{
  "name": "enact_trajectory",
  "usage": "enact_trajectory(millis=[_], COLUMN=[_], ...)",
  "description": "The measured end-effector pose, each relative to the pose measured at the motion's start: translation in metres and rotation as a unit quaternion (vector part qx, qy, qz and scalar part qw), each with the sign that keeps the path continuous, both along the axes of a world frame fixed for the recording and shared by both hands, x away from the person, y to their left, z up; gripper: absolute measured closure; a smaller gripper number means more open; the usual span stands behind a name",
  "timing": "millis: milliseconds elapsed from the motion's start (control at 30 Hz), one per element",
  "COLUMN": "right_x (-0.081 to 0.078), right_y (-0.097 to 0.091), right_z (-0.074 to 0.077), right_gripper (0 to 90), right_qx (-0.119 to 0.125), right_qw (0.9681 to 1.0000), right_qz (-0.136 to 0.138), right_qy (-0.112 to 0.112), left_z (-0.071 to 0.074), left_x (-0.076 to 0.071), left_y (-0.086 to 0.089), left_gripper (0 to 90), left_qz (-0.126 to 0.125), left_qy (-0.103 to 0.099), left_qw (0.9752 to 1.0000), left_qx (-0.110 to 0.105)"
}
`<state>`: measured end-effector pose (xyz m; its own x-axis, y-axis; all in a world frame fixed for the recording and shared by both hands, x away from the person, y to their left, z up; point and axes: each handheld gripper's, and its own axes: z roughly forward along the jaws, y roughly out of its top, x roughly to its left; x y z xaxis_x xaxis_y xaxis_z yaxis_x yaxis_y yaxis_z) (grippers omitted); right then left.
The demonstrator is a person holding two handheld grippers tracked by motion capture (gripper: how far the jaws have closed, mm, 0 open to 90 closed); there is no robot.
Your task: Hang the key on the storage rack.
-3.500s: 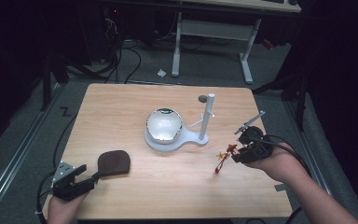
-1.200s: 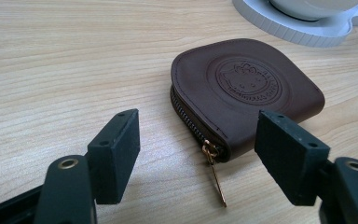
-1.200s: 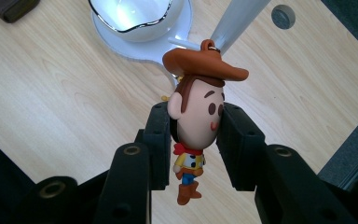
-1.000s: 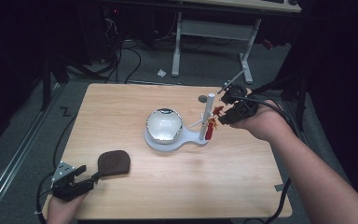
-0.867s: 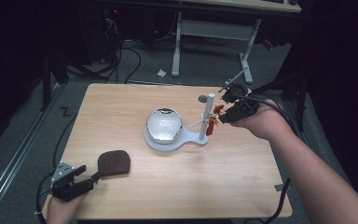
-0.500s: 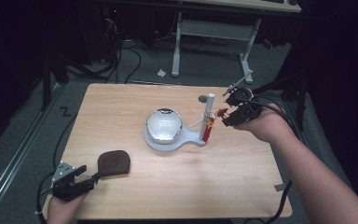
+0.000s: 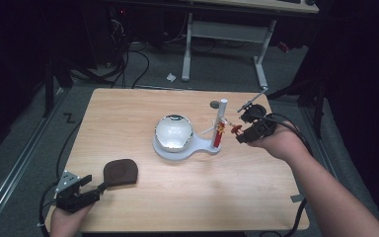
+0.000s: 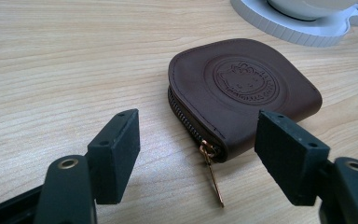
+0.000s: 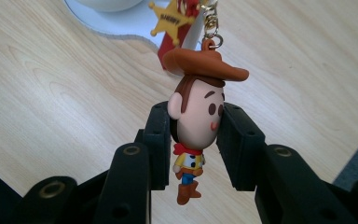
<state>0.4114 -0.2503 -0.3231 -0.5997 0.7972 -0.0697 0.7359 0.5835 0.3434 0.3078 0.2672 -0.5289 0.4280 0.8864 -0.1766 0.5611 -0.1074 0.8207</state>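
A small cowboy figure keychain with a brown hat hangs head up between the pads of my right gripper, which is shut on its head. Its ring and a yellow sheriff star sit by the white post of a white stand. In the high view my right gripper is just right of that post. A brown zipped coin pouch lies flat in front of my left gripper, which is open at the near left corner, pads not touching it.
A shiny dome rests on the stand's round base. A dark disc lies behind the post. The wooden table ends close behind my right hand's side; desk legs and cables stand on the floor beyond.
My right gripper has sunk a little beside the post with the cowboy figure in it. Earlier it was low over the table at the right. The left gripper has stayed put.
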Motion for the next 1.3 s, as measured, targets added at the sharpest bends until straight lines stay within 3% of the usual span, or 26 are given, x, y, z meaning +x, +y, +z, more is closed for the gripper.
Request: enact_trajectory(millis=[233, 700, 1033, 1300], right_x=[0.004, 0.020, 0.022, 0.015], right_y=[0.000, 0.004, 0.003, -0.003], right_z=[-0.025, -0.055, -0.061, -0.060], right_gripper=[65.9, 65.6, 63.5, 62.3], right_qx=[0.012, 0.042, 0.044, 0.046], right_qw=[0.9998, 0.9989, 0.9988, 0.9986], right_qz=[0.000, -0.018, -0.019, -0.025], right_qy=[0.017, 0.010, 0.008, 0.006], left_z=[-0.001, -0.002, -0.002, -0.001], left_x=[0.000, 0.000, 0.000, 0.001], left_y=[0.000, 0.002, 0.002, 0.002], left_gripper=[31.5, 31.4, 31.4, 31.2], left_qz=[-0.001, 0.003, 0.003, 0.002], left_qy=[0.002, 0.006, 0.007, 0.007], left_qw=[1.0000, 1.0000, 1.0000, 1.0000], left_qx=[0.000, -0.005, -0.004, -0.005])
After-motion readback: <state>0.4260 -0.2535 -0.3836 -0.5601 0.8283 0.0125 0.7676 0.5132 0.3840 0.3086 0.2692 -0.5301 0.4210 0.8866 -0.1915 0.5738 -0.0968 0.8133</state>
